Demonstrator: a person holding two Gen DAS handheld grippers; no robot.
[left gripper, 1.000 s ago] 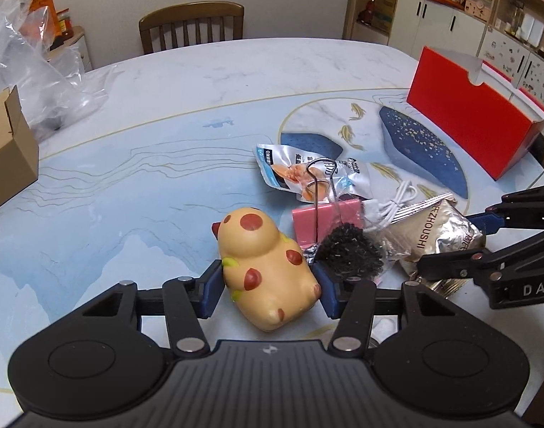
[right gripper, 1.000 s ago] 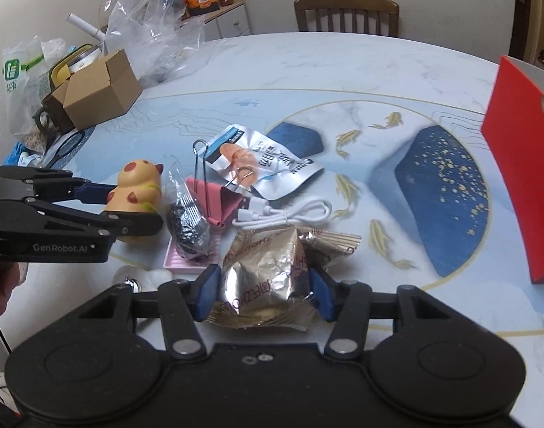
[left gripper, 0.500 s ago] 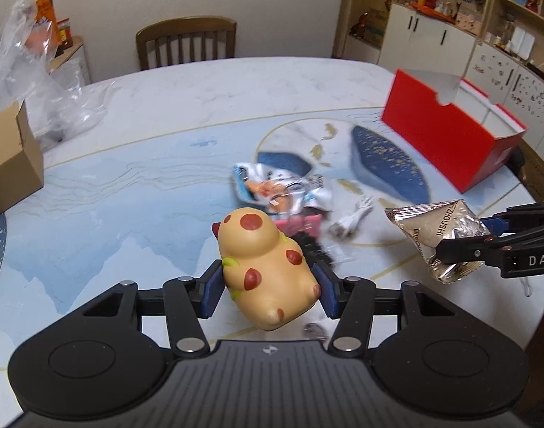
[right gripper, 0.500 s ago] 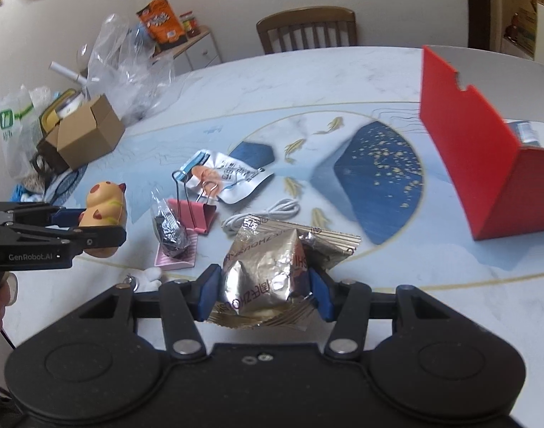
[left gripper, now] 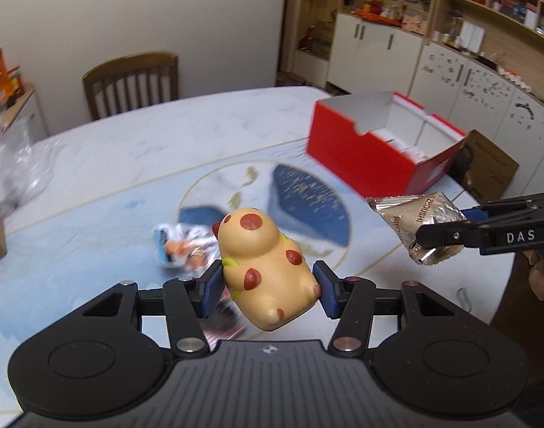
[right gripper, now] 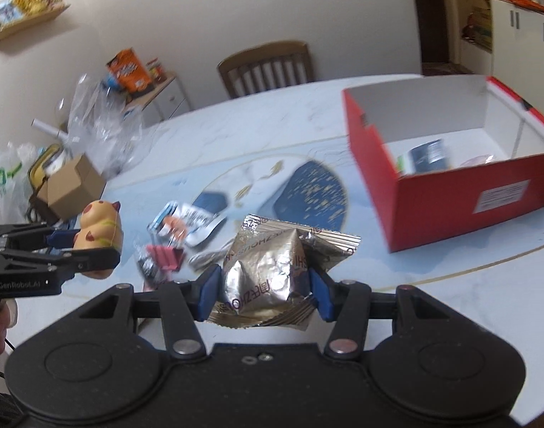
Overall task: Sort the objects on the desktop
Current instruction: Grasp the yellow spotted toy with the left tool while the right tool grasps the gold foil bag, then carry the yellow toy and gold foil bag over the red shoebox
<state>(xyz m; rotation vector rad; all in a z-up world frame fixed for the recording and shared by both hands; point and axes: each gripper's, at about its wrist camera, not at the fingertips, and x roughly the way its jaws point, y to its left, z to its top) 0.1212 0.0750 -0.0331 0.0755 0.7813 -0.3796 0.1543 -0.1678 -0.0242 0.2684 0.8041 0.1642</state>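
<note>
My left gripper (left gripper: 268, 290) is shut on a yellow toy animal with red spots (left gripper: 266, 260), held in the air above the table. My right gripper (right gripper: 265, 294) is shut on a crinkled gold foil snack packet (right gripper: 272, 271), also lifted. In the left wrist view the right gripper (left gripper: 446, 239) with the packet (left gripper: 411, 221) hangs at the right. In the right wrist view the left gripper (right gripper: 90, 249) with the toy (right gripper: 99, 228) hangs at the left. An open red box (right gripper: 450, 192) with a few items inside stands on the table's right side.
On the table (right gripper: 236, 135) lie a printed snack pouch (right gripper: 186, 223), a pink binder clip (right gripper: 167, 255) and a white cable. A cardboard box (right gripper: 72, 187) and plastic bags (right gripper: 97, 121) crowd the far left. A wooden chair (left gripper: 131, 82) stands behind the table. Cabinets (left gripper: 450, 60) line the right wall.
Both grippers have risen off the table with their loads and swung toward the red box, which now shows its open inside. The pile of items has dropped lower in both views.
</note>
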